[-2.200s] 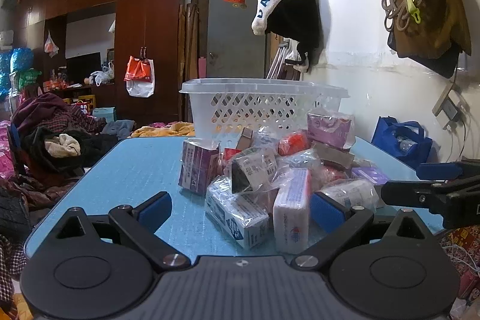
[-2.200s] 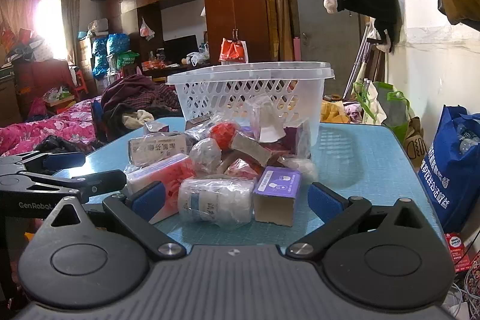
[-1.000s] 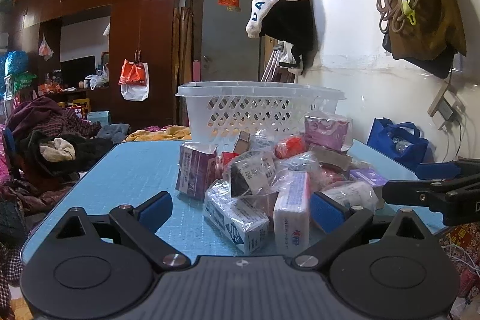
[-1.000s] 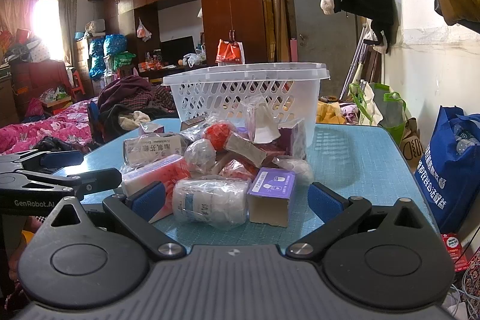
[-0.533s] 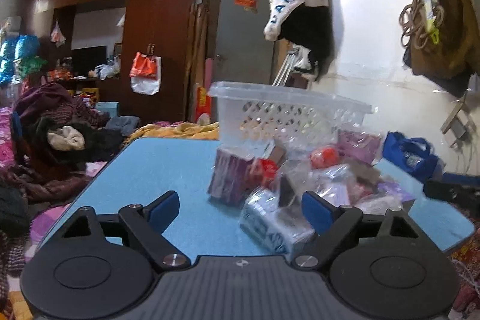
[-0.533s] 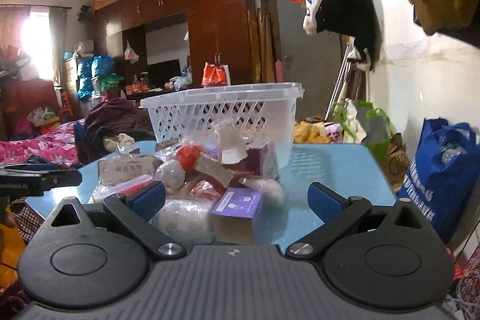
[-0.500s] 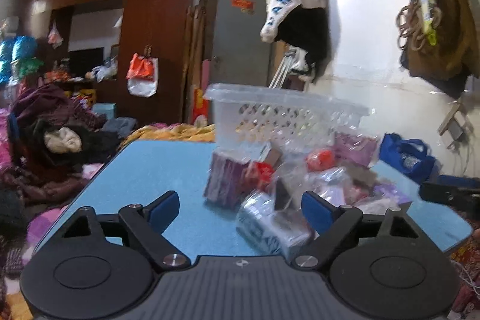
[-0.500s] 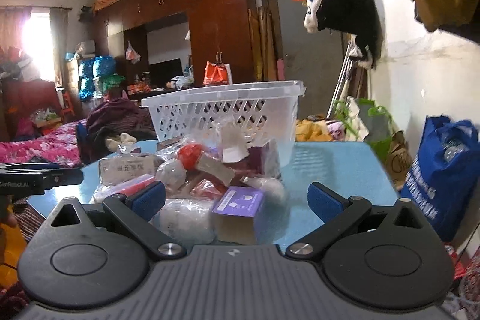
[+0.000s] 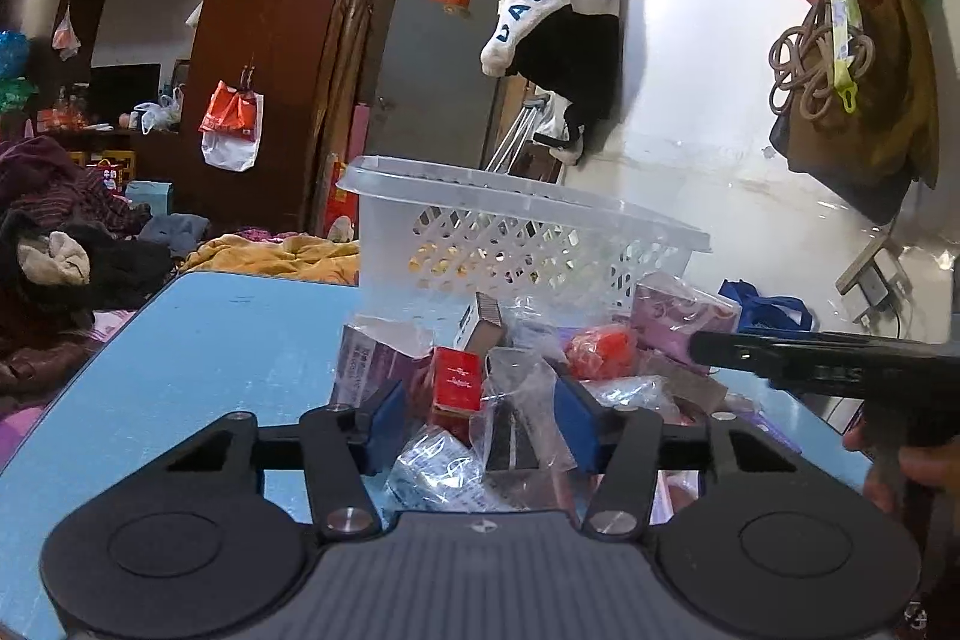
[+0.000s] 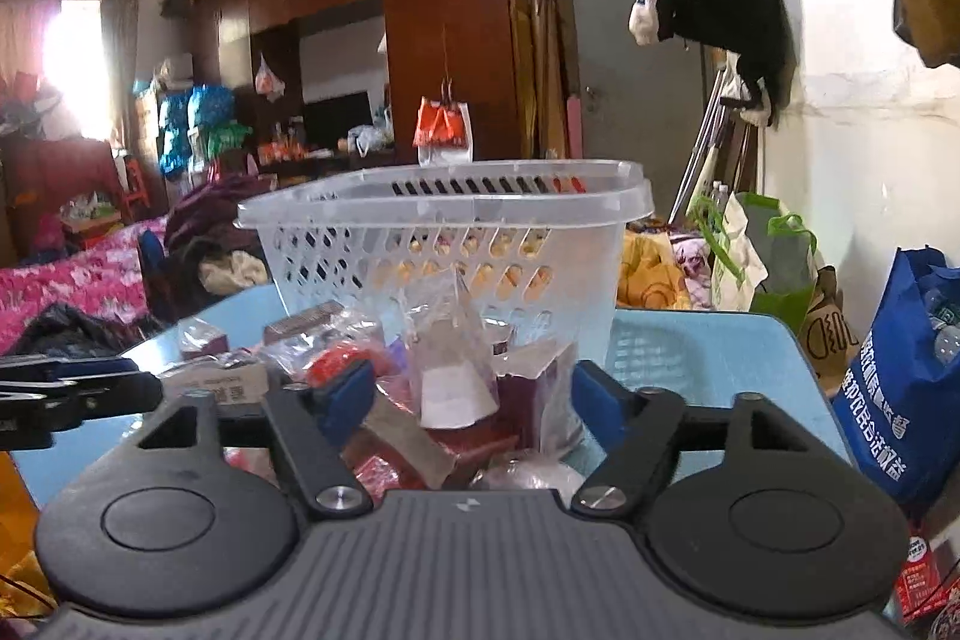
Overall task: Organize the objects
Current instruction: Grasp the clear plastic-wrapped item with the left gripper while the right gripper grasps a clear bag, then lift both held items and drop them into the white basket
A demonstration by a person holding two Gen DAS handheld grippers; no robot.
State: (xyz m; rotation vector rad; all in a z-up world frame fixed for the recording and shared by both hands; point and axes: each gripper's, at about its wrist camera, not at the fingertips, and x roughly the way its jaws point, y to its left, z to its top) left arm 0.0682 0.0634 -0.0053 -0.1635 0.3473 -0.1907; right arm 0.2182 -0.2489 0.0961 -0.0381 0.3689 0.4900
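- Compared with a second back, we've pushed both grippers right into the pile of wrapped packets (image 9: 540, 370) on the blue table (image 9: 198, 340); before, the pile sat out ahead of the pads, now it crowds in between them.
- Our left gripper (image 9: 480, 418) has just been closing: the blue pads were spread wide earlier and now sit much nearer each other, with a red box (image 9: 457, 385) and a crinkly clear bag (image 9: 522, 412) between them. We can't tell if the pads actually press on either one.
- Same story with our right gripper (image 10: 474, 394): it's narrowed a lot, with a clear bag holding a white-labelled item (image 10: 456, 370) and a dark maroon packet (image 10: 528, 394) between the pads. Contact isn't clear there either.
- The white basket (image 10: 444, 244) looks bigger and closer than before in the right view; it stands on the table just behind the pile.
- Pose-wise, both grippers point a bit downward toward the pile, and the left view looks slightly tilted.
- In the left view the right gripper pokes in from the right edge, with a bit of the hand (image 9: 918, 466) holding it.
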